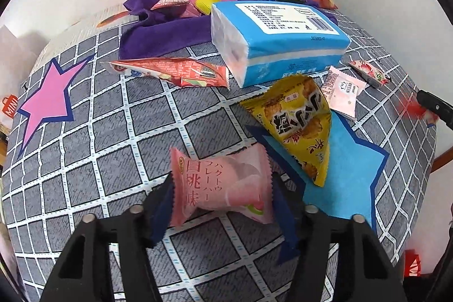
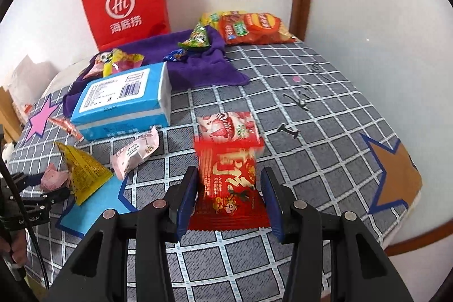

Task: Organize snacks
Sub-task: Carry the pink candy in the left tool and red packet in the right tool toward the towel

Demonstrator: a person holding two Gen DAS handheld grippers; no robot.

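My left gripper (image 1: 222, 188) is shut on a pink peach-flavour snack packet (image 1: 220, 186), held above the checked cloth near the blue star (image 1: 348, 174). My right gripper (image 2: 229, 188) is shut on a red snack packet (image 2: 230, 174), held just above the cloth. A strawberry packet (image 2: 226, 128) lies just beyond it. A yellow triangular packet (image 1: 300, 126) lies on the blue star and also shows in the right wrist view (image 2: 82, 171). A pale pink packet (image 1: 342, 89) lies beside it. The left gripper (image 2: 42, 186) with the pink packet shows at the right wrist view's left edge.
A blue tissue pack (image 1: 277, 38) sits mid-table. A purple cloth (image 1: 158, 30) holds several snacks. A red paper bag (image 2: 127, 2) stands against the wall. An orange chip bag (image 2: 254, 29) lies at the back. A pink star (image 1: 48, 101) and a brown star (image 2: 396, 177) mark the cloth.
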